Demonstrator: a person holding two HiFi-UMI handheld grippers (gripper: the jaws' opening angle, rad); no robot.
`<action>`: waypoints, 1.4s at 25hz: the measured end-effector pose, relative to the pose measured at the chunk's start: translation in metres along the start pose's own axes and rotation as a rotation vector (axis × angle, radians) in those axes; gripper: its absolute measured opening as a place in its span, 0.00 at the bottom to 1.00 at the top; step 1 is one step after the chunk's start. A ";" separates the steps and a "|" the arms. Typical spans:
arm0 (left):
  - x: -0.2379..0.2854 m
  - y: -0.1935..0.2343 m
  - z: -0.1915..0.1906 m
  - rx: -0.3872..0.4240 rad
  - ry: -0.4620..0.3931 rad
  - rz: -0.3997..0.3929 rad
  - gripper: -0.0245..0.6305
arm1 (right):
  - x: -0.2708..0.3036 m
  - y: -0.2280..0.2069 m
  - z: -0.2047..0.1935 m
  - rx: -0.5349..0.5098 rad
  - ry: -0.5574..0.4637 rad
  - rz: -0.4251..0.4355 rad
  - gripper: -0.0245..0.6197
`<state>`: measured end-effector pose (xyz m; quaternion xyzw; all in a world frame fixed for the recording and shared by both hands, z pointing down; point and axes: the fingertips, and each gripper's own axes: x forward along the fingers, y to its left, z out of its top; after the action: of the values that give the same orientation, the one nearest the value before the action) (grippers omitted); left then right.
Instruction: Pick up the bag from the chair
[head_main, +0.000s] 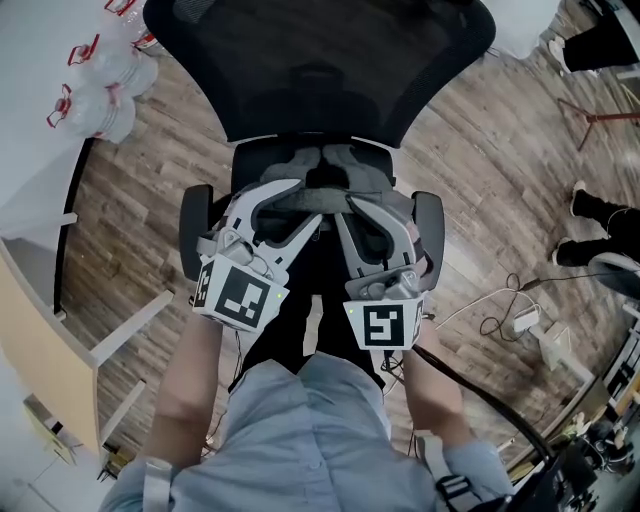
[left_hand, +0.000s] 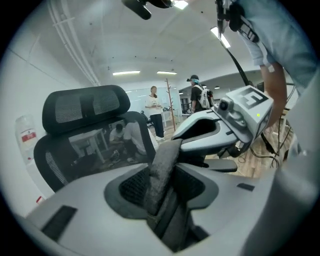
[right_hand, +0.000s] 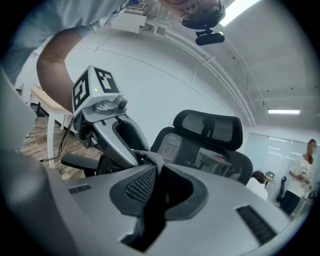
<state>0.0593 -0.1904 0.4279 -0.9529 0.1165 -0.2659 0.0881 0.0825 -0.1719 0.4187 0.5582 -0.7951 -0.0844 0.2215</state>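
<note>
**Head view.** A black mesh chair (head_main: 320, 60) stands at 12 o'clock. The grey bag (head_main: 352, 165) lies on its seat, between the two armrests (head_main: 195, 230). Both tools reach in from 6 o'clock and their tips meet over the near edge of the bag. The left hand-held gripper (head_main: 305, 207) is at 11 o'clock of the centre and the right hand-held gripper (head_main: 350, 207) is just beside it at 1 o'clock. Water bottles (head_main: 110, 85) stand on a white desk (head_main: 30, 170) at 10 o'clock. Cables (head_main: 500, 310) lie on the wooden floor (head_main: 480, 150) at 4 o'clock. A person's shoes (head_main: 600, 210) show at 3 o'clock.

**Left gripper view.** The jaws pinch a thick grey felt strap (left_hand: 162, 162) of the bag. It stands up out of the gap and leans toward 1 o'clock. The other tool comes in from 2 o'clock, its tips close to the top of the strap. The chair back fills 9 to 10 o'clock. People stand far off near 12 o'clock.

**Right gripper view.** The jaws are pressed onto a dark strap (right_hand: 152, 200), which has a grey fold at its top. The left tool lies touching or just beside that fold, at 10 o'clock. The chair's headrest (right_hand: 210, 127) is at 1 o'clock.
</note>
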 end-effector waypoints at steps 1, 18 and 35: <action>0.001 -0.001 -0.001 0.007 0.003 -0.008 0.28 | 0.000 -0.001 0.002 0.008 -0.009 0.003 0.10; 0.003 -0.013 -0.006 0.143 0.077 -0.083 0.20 | 0.018 0.011 -0.009 -0.018 0.151 0.383 0.29; -0.027 0.018 0.058 0.092 0.010 0.043 0.14 | 0.005 -0.023 0.055 0.065 0.068 0.270 0.10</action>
<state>0.0646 -0.1945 0.3613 -0.9437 0.1248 -0.2738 0.1371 0.0763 -0.1913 0.3619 0.4556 -0.8573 -0.0091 0.2395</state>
